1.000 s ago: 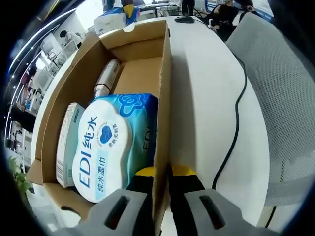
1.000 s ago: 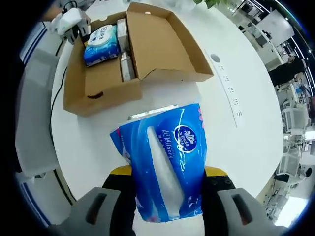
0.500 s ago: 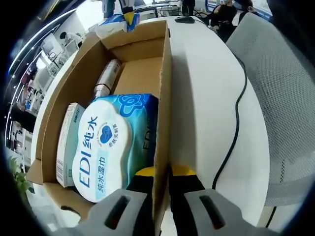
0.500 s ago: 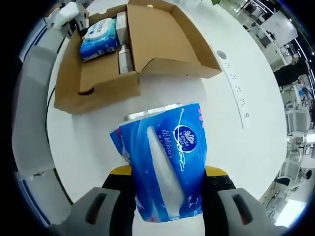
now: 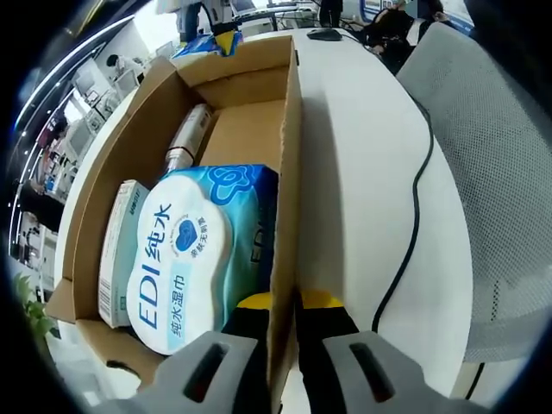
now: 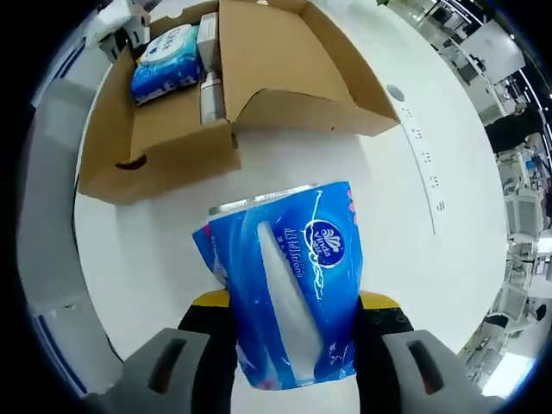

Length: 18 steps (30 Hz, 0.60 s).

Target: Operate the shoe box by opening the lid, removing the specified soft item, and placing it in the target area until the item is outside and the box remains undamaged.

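The brown shoe box [image 5: 289, 164] stands open on the white table, its lid [image 6: 285, 60] folded back. My left gripper [image 5: 285, 302] is shut on the box's side wall, one finger inside and one outside. Inside lie a blue-and-white wet-wipes pack [image 5: 185, 259], a white carton [image 5: 118, 250] and a silver bottle [image 5: 188, 138]. My right gripper [image 6: 293, 302] is shut on a blue soft tissue pack [image 6: 293, 267], held above the table [image 6: 362, 198] outside the box [image 6: 172, 164]. The left gripper [image 6: 121, 21] shows at the box's far end. The tissue pack [image 5: 203, 43] peeks over the box's far wall.
A black cable [image 5: 414, 198] runs over the table beside the box, next to a grey mesh chair [image 5: 500, 172]. A white power strip [image 6: 423, 155] lies right of the lid. Desks and office gear stand farther off.
The right view has shifted, so the box now sits higher and further left in it. The tissue pack stays clamped. The left gripper and box have not moved.
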Each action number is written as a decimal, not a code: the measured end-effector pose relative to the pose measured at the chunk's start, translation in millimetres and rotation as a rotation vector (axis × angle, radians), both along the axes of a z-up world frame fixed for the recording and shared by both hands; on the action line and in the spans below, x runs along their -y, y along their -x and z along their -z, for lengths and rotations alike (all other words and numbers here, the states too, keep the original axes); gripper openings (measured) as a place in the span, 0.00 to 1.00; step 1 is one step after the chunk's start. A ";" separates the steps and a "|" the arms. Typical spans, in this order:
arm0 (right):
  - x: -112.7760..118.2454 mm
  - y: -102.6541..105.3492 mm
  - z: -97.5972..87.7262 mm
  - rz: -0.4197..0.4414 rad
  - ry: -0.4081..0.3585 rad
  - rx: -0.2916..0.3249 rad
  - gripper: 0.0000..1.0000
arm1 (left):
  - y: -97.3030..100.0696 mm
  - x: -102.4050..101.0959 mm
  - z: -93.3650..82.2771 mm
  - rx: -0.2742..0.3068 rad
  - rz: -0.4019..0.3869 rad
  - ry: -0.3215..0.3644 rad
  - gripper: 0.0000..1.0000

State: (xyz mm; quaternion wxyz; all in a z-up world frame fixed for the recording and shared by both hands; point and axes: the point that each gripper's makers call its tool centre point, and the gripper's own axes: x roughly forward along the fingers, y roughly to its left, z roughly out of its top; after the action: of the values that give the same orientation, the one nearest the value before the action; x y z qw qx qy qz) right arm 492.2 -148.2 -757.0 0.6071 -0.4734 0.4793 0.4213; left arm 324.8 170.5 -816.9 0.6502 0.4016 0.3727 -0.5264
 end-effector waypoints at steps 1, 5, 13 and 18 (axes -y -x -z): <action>-0.5 -0.3 1.3 0.000 -0.001 0.002 0.50 | 0.1 0.1 -0.1 0.000 0.000 0.000 0.03; -3.4 -0.7 7.7 0.001 0.003 0.011 0.50 | 0.1 0.1 -0.1 0.000 0.003 0.001 0.03; -7.0 -0.1 18.0 -0.013 0.013 0.012 0.51 | -0.3 -0.4 -0.1 0.001 0.002 0.002 0.03; -6.1 0.0 22.7 -0.012 0.023 0.008 0.51 | -0.3 -0.5 0.1 0.001 0.003 0.002 0.03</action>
State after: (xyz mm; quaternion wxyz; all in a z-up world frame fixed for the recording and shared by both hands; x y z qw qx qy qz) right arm 492.2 -142.1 -779.7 0.6012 -0.4850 0.4788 0.4173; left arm 325.1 170.9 -817.1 0.6502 0.4018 0.3712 -0.5273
